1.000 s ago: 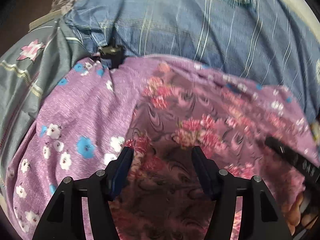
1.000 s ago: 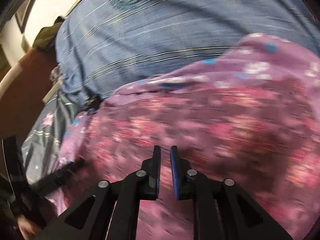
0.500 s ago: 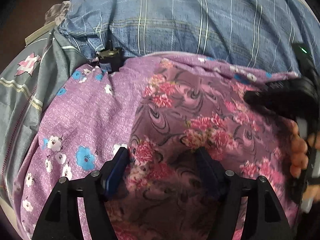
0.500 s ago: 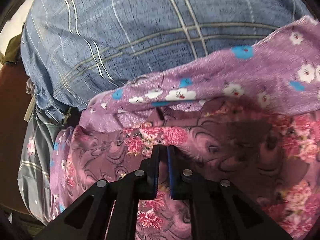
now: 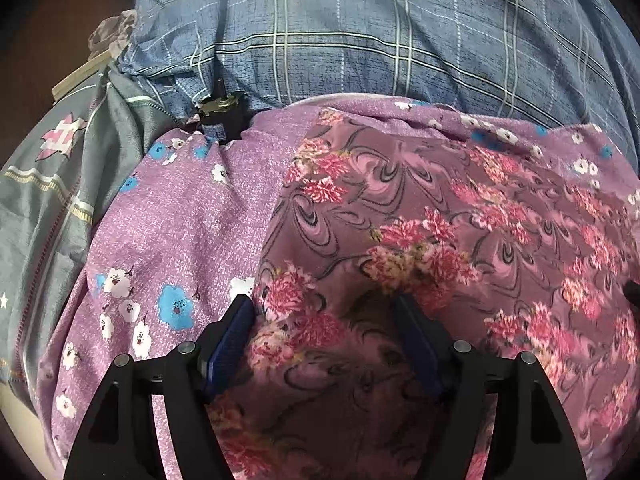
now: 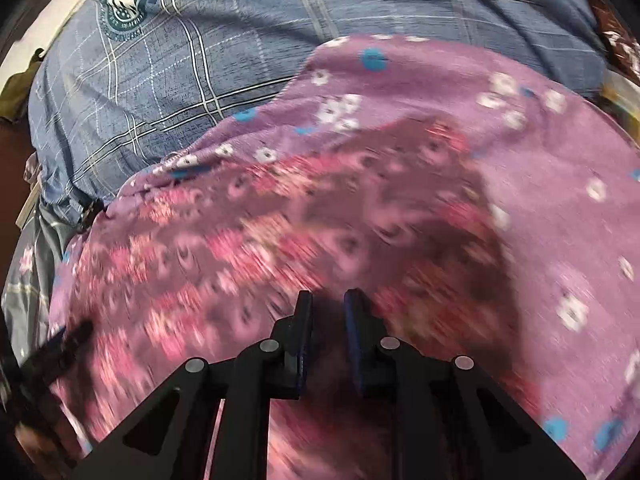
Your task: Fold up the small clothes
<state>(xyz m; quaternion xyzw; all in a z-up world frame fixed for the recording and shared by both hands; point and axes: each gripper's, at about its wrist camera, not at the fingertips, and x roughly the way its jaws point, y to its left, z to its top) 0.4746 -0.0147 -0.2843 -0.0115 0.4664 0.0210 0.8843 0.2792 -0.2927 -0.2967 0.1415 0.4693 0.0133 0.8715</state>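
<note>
**Small garment on a bed, mid-fold: stock and condition**

On the bed, over a lilac sheet [image 5: 180, 216] printed with small white and blue flowers, lies one small garment [image 5: 420, 208] of mauve cloth with pink flower clusters and dark swirls. It rests flat, its left edge straight and running toward the camera, its far edge just short of the blue plaid pillow [image 5: 360, 32].

Count of items:
- Garment to fold: one.
- Lilac sheet: one, under the garment.
- Blue plaid pillow: one, bearing a round green crest [image 6: 128, 4] in the right wrist view.
- Grey quilt [image 5: 44, 184] with a pink flower motif: one, at the left.
- Small dark device [image 5: 218, 118] with a brass-coloured fitting: one, wedged between pillow and sheet.
- Grippers: two.

Left gripper [image 5: 324, 312]: jaws spread wide and released, pressed down onto the near left part of the garment, one finger at its left edge.

Right gripper [image 6: 328, 308]: jaws drawn nearly together with a narrow gap. The view is motion-blurred; whether cloth is pinched between them cannot be told.

Handling, by judgement: the cloth looks thin, light and limp, with a slightly slick finish. It would sag and crease, and could slide on the sheet beneath. Best taken at a corner or hem, pinching the garment's layers alone and not the sheet.
</note>
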